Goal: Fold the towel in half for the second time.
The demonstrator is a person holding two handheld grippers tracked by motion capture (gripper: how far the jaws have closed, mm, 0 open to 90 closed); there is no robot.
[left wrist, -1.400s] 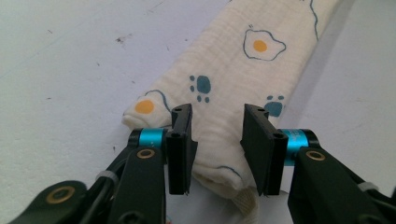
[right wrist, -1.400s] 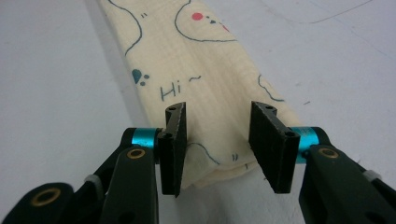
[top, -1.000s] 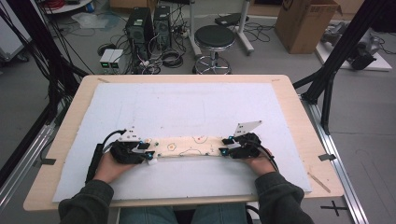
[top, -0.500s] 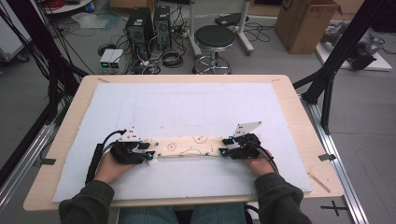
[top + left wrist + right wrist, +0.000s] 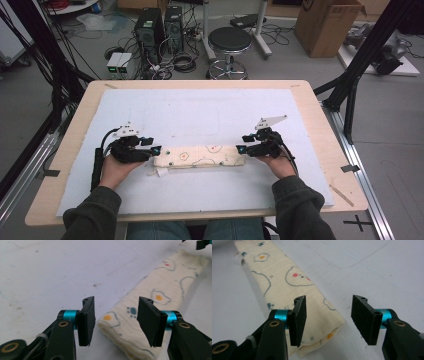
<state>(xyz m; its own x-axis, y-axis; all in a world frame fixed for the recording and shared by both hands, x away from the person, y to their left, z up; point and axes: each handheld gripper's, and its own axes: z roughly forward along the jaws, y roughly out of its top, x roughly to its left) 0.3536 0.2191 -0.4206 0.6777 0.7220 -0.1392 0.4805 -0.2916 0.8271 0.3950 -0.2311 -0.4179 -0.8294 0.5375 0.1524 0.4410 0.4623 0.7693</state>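
Jaws of left gripper (image 5: 113, 320) and right gripper (image 5: 328, 318) released, just been opening, pads clear of folded cloth (image 5: 199, 156). Cloth lying flat betw. both grippers, near-centre of table (image 5: 310, 105), on white mat (image 5: 200, 115).

There is one folded cloth (image 5: 199, 155) lying on one worktop (image 5: 305, 100), and one white mat (image 5: 200, 110) covers that worktop. Two claws are here, a left claw (image 5: 156, 150) and a right claw (image 5: 241, 149), and two hands hold them. On the floor behind stand one round stool (image 5: 229, 40), one cardboard box (image 5: 327, 25) and two black computer towers (image 5: 160, 27).
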